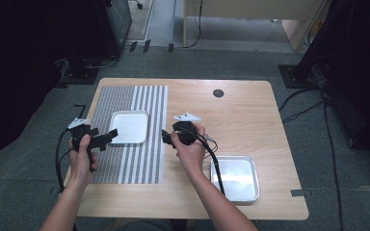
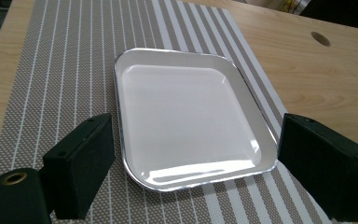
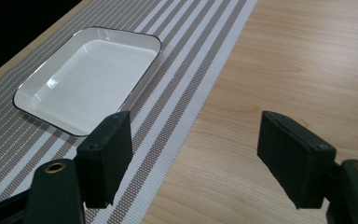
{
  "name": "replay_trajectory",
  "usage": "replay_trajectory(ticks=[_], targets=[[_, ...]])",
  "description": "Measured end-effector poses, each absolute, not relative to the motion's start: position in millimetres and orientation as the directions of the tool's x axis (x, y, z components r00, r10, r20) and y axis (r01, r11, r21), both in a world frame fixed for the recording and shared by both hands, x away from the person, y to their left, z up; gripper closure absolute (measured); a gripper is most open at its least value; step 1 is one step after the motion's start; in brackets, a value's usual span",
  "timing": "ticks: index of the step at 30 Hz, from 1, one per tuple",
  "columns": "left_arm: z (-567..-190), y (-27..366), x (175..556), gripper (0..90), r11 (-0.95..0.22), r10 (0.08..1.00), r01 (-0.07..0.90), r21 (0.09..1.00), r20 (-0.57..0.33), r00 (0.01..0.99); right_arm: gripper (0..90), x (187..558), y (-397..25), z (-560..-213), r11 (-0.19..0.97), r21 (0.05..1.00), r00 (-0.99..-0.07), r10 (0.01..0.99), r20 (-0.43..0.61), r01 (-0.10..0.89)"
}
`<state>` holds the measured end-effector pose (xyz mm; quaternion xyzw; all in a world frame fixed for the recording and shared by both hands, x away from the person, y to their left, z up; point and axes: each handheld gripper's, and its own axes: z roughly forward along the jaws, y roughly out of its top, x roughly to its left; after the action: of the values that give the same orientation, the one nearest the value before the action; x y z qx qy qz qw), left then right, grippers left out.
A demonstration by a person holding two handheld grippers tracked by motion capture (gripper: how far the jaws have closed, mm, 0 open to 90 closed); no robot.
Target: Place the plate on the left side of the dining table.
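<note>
**Both grippers open around an empty white tray**

We hold the left gripper (image 1: 107, 137) at about nine o'clock of the square white enamel tray with a thin dark rim (image 1: 129, 127), which lies flat on the grey-and-white striped woven placemat (image 1: 147, 159) on the left half of the light wooden table (image 1: 250, 115). In the left gripper view our two black jaws stand wide apart, one on each side of the tray's near edge (image 2: 205, 179), holding nothing. We cannot tell whether either pad touches the rim.

We hold the right gripper (image 1: 165, 136) just off the tray's three o'clock side, near the mat's right edge. In the right gripper view its jaws are also spread and empty, the tray (image 3: 88, 74) lying at about ten o'clock from them, with bare wood under the far jaw.

A second tray, shiny metal and rectangular (image 1: 235, 177), sits at about five o'clock of the white one, near the table's front right corner, well apart.

We judge the risks as follows:
- The rim is low and smooth, so a jaw closing on it could slip off.
- A pad pushing in from the side could slide the tray across the mat or bunch the mat up.
- A grip at one edge alone could let the tray tilt.
</note>
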<state>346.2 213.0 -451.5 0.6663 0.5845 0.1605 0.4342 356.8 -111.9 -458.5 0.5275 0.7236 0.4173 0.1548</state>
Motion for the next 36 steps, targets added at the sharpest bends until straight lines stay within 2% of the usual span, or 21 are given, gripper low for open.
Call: replay_trajectory(ticks=[19,25,36], targets=[[-463.8,214.9,299.5,10.9,0.041,0.925,0.626,0.779,-0.266,0.271,26.6,335.0,-165.4,-451.8,0.082,0.787,-0.36,0.915,0.184,0.612],[-465.5,215.6,287.8,10.4,0.014,0.93,0.62,0.785,-0.238,0.28,26.6,328.5,-181.9,-452.1,0.066,0.785,-0.343,0.92,0.192,0.615],[-467.2,217.5,267.1,10.4,0.02,0.929,0.61,0.792,-0.24,0.282,26.7,313.8,-214.9,-450.2,0.031,0.789,-0.311,0.928,0.206,0.614]])
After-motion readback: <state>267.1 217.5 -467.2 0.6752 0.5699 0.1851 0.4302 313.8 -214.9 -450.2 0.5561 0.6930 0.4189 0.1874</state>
